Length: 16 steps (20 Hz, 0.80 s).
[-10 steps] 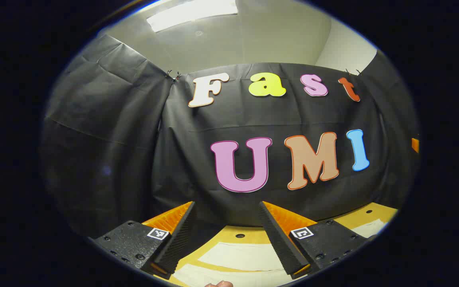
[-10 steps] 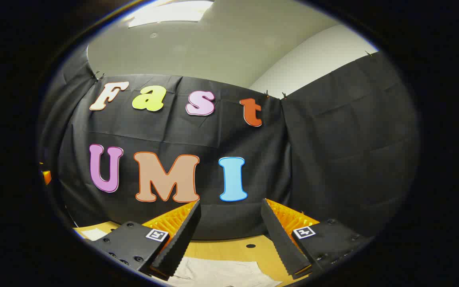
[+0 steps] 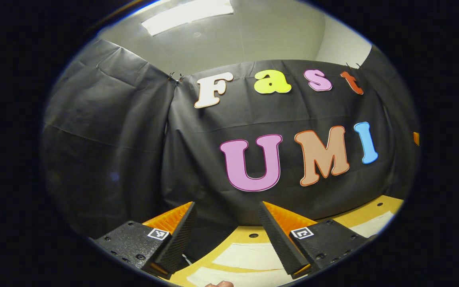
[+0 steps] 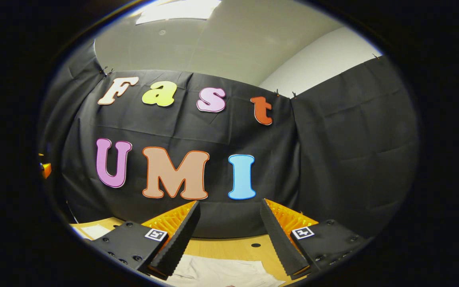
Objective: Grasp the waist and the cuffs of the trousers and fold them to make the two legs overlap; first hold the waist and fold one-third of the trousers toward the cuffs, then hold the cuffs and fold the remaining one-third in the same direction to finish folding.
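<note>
Both grippers' jaws apart above pale trousers [image 4: 221,273] on table [image 4: 229,249]

Pale cloth [image 4: 221,273], probably trousers, cut off by lower edge.

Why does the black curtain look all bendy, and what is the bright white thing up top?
In the left gripper view the fisheye lens bows the booth's cloth wall, and a ceiling light panel glares white. In the right gripper view the same bowing shows, another ceiling light is washed out, and the pale trousers below the open right gripper stay fairly sharp.
</note>
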Motion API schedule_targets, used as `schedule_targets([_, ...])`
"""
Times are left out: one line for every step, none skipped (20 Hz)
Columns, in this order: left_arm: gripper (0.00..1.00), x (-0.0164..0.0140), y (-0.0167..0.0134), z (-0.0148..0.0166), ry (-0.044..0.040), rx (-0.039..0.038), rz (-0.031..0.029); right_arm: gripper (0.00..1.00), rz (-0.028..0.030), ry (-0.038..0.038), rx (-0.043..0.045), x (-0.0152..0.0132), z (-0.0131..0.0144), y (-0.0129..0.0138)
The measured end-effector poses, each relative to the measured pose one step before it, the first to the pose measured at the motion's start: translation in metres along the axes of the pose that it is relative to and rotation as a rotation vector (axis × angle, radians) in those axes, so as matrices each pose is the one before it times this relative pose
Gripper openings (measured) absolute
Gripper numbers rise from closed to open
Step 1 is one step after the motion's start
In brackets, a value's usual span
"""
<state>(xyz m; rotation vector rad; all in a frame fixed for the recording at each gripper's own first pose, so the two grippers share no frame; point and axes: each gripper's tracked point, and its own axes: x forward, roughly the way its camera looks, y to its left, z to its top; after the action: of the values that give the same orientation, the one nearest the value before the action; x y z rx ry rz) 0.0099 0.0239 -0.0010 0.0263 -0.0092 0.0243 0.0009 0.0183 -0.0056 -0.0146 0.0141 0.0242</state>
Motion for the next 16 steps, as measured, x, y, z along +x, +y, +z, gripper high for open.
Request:
schedule_targets([0.94, 0.00083, 0.00472, 0.00066, 0.00100, -0.00328, 0.00963, 0.97, -0.00501, 0.00048, 0.00156, 0.00158, -0.00069, -0.00127])
schedule_targets([0.94, 0.00130, 0.00606, -0.00052, -0.00116, -0.00237, 0.01093, 0.98, -0.00554, 0.00152, 0.00294, 0.00008, -0.00049, -0.00098])
schedule_targets([0.94, 0.00042, 0.00629, 0.00104, -0.00148, 0.00246, 0.01050, 0.97, -0.00325, 0.00410, 0.00588, 0.00075, -0.00216, -0.00088])
schedule_targets([0.95, 0.00027, 0.00550, 0.00016, -0.00176, 0.00779, 0.01026, 0.97, -0.00051, 0.00511, 0.00693, 0.00089, -0.00115, 0.00074])
schedule_targets([0.94, 0.00029, 0.00606, -0.00075, 0.00029, 0.01022, 0.00922, 0.97, -0.00104, 0.00405, 0.00551, -0.00024, -0.00081, -0.00056])
schedule_targets([0.96, 0.00013, 0.00386, -0.00080, 0.00148, 0.00817, 0.00655, 0.97, -0.00125, 0.00193, 0.00192, 0.00034, -0.00073, -0.00017])
schedule_targets([0.96, -0.00078, 0.00238, 0.00007, 0.00052, 0.00461, 0.00278, 0.97, -0.00037, 0.00058, 0.00016, 0.00165, -0.00067, 0.00010])
schedule_targets([0.96, -0.00057, 0.00252, -0.00136, 0.00067, 0.00363, 0.00267, 0.97, 0.00010, -0.00154, -0.00094, 0.00015, 0.00060, 0.00024])
schedule_targets([0.96, -0.00028, 0.00103, -0.00083, -0.00098, -0.00089, 0.00217, 0.97, 0.00167, -0.00129, -0.00169, -0.00080, 0.00005, 0.00090])
schedule_targets([0.95, -0.00073, 0.00036, -0.00102, 0.00129, -0.00561, 0.00075, 0.97, 0.00320, 0.00009, -0.00317, 0.00002, 0.00102, 0.00162])
schedule_targets([0.94, 0.00001, -0.00224, -0.00198, 0.00453, -0.00913, -0.00647, 0.97, 0.00606, 0.00229, -0.00468, 0.00034, -0.00079, 0.00114])
schedule_targets([0.94, -0.00095, -0.00292, -0.00206, 0.00210, -0.00866, -0.00676, 0.97, 0.00437, 0.00063, -0.00609, 0.00087, 0.00007, 0.00179])
schedule_targets([0.96, 0.00051, -0.00025, 0.00016, -0.00287, -0.00471, -0.00043, 0.98, 0.00073, -0.00160, -0.00457, 0.00069, 0.00064, -0.00035])
schedule_targets([0.94, 0.00095, 0.00147, -0.00053, -0.00050, -0.00234, 0.00122, 0.97, 0.00077, -0.00352, 0.00069, -0.00042, 0.00193, -0.00021])
schedule_targets([0.94, -0.00019, 0.00073, -0.00104, 0.00204, -0.00272, 0.00086, 0.97, 0.00157, -0.00307, 0.00350, -0.00115, 0.00283, -0.00011])
schedule_targets([0.94, 0.00026, 0.00032, -0.00078, 0.00149, -0.00445, -0.00281, 0.97, 0.00017, -0.00018, 0.00357, -0.00021, -0.00018, 0.00058])
